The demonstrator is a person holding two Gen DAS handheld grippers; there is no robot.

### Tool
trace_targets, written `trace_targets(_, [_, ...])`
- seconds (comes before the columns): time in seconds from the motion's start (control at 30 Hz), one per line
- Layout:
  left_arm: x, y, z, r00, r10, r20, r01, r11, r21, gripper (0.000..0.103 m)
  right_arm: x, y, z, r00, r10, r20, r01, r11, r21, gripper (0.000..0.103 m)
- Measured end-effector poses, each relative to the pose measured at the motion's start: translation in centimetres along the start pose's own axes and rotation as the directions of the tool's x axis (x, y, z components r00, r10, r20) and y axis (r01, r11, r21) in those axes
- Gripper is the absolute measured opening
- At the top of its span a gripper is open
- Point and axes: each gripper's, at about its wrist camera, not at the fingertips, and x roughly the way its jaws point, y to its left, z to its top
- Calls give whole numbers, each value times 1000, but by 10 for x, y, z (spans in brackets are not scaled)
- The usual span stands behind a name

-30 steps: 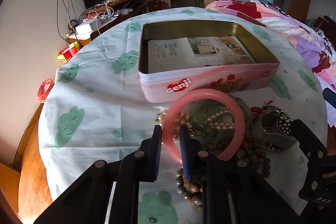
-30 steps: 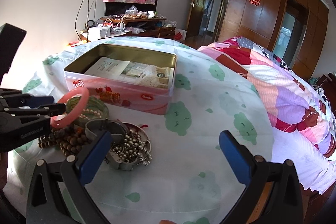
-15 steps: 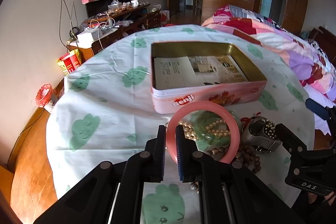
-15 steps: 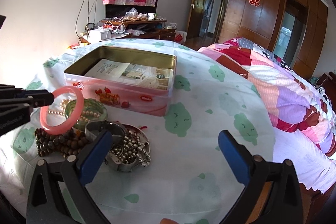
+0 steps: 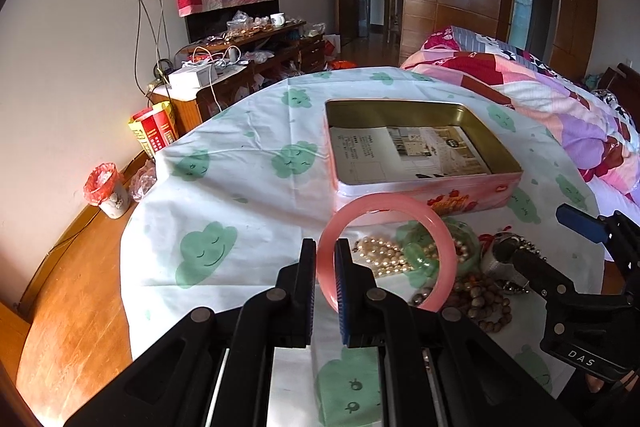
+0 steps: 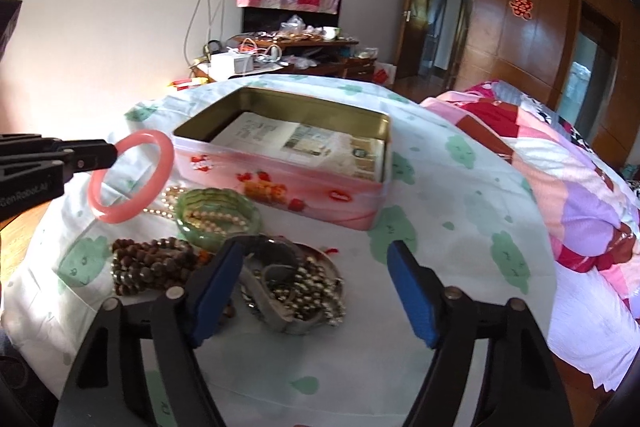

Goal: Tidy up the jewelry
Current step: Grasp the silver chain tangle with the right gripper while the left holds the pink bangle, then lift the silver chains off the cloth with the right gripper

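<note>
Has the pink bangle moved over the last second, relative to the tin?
Yes. The pink bangle, clamped in the left tool, has risen off the jewelry pile, now level with the pink tin's rim in the right wrist view.

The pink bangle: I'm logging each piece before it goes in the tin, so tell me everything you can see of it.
The pink bangle is a plain, smooth closed ring, translucent salmon pink, looking like glass, jade or resin; no clasp or markings show. The left gripper is shut on one side of its band, one finger inside the ring and one outside. It hangs tilted in the air, clear of the tablecloth, above the jewelry pile and just short of the open tin. Nothing else touches it.
</note>
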Motion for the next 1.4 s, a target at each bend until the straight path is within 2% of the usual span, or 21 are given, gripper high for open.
trace_targets(0.23, [1, 3, -1, 1000, 1, -5, -1, 1000, -8, 8, 6, 14, 6, 998, 60, -4, -60, 997, -44, 74])
trace_targets(0.5, [2, 5, -2, 1000, -2, -7, 2, 1000, -8, 8, 18, 24, -3, 993, 92, -71, -98, 991, -88, 54])
trace_targets(0.6, [2, 5, -3, 1000, -2, -5, 2, 1000, -8, 8, 16, 22, -2, 994, 84, -63, -89, 992, -85, 35])
trace_targets(0.63, [2, 5, -3, 1000, -1, -5, 1, 1000, -8, 8, 16, 20, -2, 995, 78, -57, -83, 993, -82, 20])
trace_targets(0.73, [2, 4, -3, 1000, -4, -8, 4, 1000, -7, 8, 14, 15, 0, 995, 86, -48, -89, 993, -75, 7])
trace_targets(1.0, [1, 2, -3, 1000, -6, -10, 6, 1000, -6, 8, 13, 19, 1, 993, 110, -47, -113, 989, -92, 6])
trace_targets(1.03, [1, 1, -3, 1000, -7, -10, 6, 1000, -5, 8, 13, 19, 2, 993, 106, -43, -109, 990, -90, 13])
trace_targets(1.07, [1, 1, -3, 1000, -8, -11, 8, 1000, -4, 8, 13, 19, 2, 994, 102, -42, -105, 990, -89, 41])
trace_targets(1.1, [1, 0, -3, 1000, -9, -12, 8, 1000, -3, 8, 14, 18, 3, 994, 103, -44, -106, 990, -93, 57])
trace_targets(1.13, [2, -1, -3, 1000, -8, -14, 8, 1000, -3, 8, 14, 18, 3, 994, 104, -39, -108, 990, -94, 67])
trace_targets(1.2, [4, 0, -4, 1000, -8, -19, 8, 1000, -6, 8, 16, 17, 4, 995, 91, -42, -95, 990, -108, 66])
trace_targets(1.27, [7, 2, -4, 1000, -10, -25, 10, 1000, -9, 8, 22, 18, 3, 995, 81, -59, -88, 989, -123, 52])
trace_targets(1.3, [7, 2, -5, 1000, -11, -26, 10, 1000, -10, 8, 25, 17, 3, 994, 82, -71, -90, 988, -126, 49])
trace_targets(1.4, [7, 3, -5, 1000, -13, -26, 12, 1000, -9, 8, 33, 15, 3, 992, 84, -96, -95, 987, -127, 45])
